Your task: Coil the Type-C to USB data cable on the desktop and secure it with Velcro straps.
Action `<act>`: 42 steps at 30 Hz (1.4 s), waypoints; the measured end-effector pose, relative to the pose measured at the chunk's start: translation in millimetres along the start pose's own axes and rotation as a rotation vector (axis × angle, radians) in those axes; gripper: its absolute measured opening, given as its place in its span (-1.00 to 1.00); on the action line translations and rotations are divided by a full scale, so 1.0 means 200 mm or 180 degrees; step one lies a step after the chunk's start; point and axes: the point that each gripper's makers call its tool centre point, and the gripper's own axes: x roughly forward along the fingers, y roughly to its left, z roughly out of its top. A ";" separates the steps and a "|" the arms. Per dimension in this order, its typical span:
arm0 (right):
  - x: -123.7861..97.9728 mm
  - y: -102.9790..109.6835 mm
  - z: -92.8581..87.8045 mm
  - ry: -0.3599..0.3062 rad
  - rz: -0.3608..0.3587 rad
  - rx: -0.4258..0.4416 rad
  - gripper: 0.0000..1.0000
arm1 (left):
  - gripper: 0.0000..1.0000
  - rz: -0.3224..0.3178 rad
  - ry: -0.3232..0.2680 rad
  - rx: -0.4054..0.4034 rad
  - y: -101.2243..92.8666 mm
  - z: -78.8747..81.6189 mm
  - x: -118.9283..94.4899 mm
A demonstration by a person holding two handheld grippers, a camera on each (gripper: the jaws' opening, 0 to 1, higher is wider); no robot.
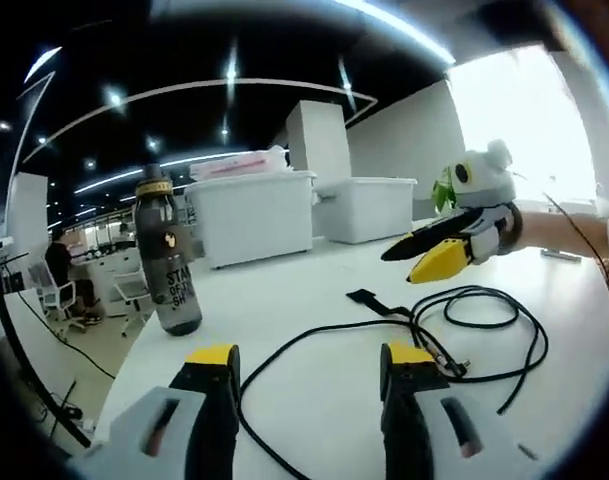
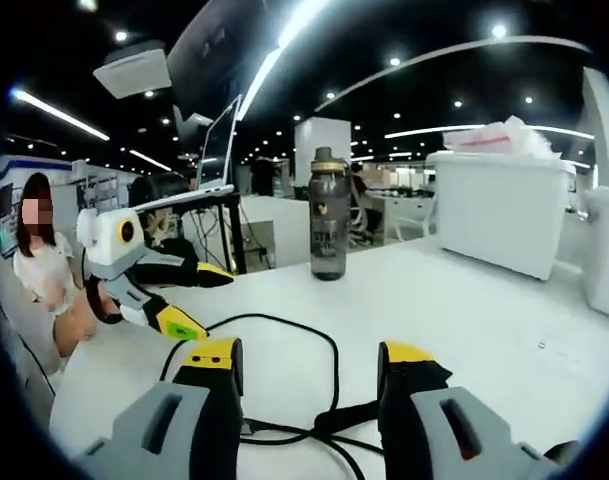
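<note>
Two grippers hang over the white desktop (image 1: 314, 290) with nothing held, and the black data cable (image 1: 424, 335) lies loose and uncoiled between them. In the left gripper view, the left gripper (image 1: 309, 375) has its jaws spread wide; one strand runs across the gap just ahead of the fingertips, from the left jaw up and right toward a tangle of loops beyond the right jaw, and a plug end lies beside that jaw's tip. A flat black strip, probably the Velcro strap (image 1: 369, 298), lies a little farther ahead, touching or joined to the cable; which, I cannot tell. In the right gripper view, the right gripper (image 2: 309, 375) is likewise spread apart, and a strand arcs between its fingertips while more cable bunches close under the jaws. Seen from either side, the opposite gripper hovers above the table beyond the cable. My judgement is that the bulk of the loops lies nearer the right gripper, with the long free run trailing toward the left one, so the right is better placed to gather the first coil. A dark bottle (image 1: 169, 260) and white bins (image 1: 254, 210) stand well beyond the cable.
</note>
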 end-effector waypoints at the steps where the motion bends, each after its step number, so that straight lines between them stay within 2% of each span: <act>1: 0.00 0.00 0.00 -0.0010 -0.0007 -0.0001 0.06 | 0.15 0.0007 0.0009 -0.0005 0.00 0.00 0.00; 6: -0.02 -0.02 0.05 -0.0171 0.0009 0.0078 0.04 | 0.15 0.0028 0.0038 0.0009 0.01 -0.01 -0.01; 10: -0.03 -0.02 0.05 -0.0148 0.0030 0.0055 0.00 | 0.15 0.0028 0.0005 0.0008 0.01 -0.01 -0.02; 12: -0.04 -0.01 0.05 -0.0137 0.0058 0.0057 -0.02 | 0.11 0.0112 -0.0013 -0.0022 0.04 0.00 -0.04; 13: -0.03 -0.01 0.02 -0.0040 0.0086 0.0052 -0.05 | 0.04 0.0246 -0.0123 -0.0052 0.08 0.03 -0.05; 16: 0.02 -0.03 -0.09 0.0259 0.0022 -0.0099 -0.14 | 0.02 0.0389 -0.0300 -0.0088 0.14 0.08 -0.08; 20: 0.12 -0.05 -0.21 0.0534 -0.0025 -0.0082 -0.23 | 0.02 0.0360 -0.0318 -0.0163 0.14 0.08 -0.08; 24: 0.22 -0.09 -0.28 0.0693 -0.0107 -0.0028 -0.42 | 0.02 0.0338 -0.0262 -0.0152 0.12 0.06 -0.08; 29: 0.32 -0.08 -0.37 0.0997 -0.0080 -0.0077 -0.43 | -0.02 0.0290 -0.0280 -0.0163 0.11 0.06 -0.07; 30: 0.34 -0.08 -0.35 0.0915 -0.0069 -0.0098 -0.51 | -0.03 0.0284 -0.0284 -0.0174 0.11 0.06 -0.07; 32: 0.35 -0.10 -0.35 0.1002 -0.0151 -0.0077 -0.94 | -0.03 0.0269 -0.0284 -0.0180 0.11 0.06 -0.07; 34: 0.36 -0.09 -0.34 0.1011 -0.0138 -0.0084 -0.94 | -0.03 0.0247 -0.0286 -0.0182 0.10 0.06 -0.06; 35: 0.37 -0.07 -0.34 0.0997 -0.0039 -0.0280 -0.94 | -0.03 0.0237 -0.0289 -0.0186 0.10 0.07 -0.06; 36: 0.36 -0.06 -0.34 0.1009 -0.0058 -0.0342 -0.94 | -0.03 0.0216 -0.0294 -0.0187 0.09 0.07 -0.06; 42: 0.34 -0.06 -0.34 0.1019 -0.0146 -0.0317 -0.97 | -0.02 0.0186 -0.0242 -0.0163 0.07 0.05 -0.05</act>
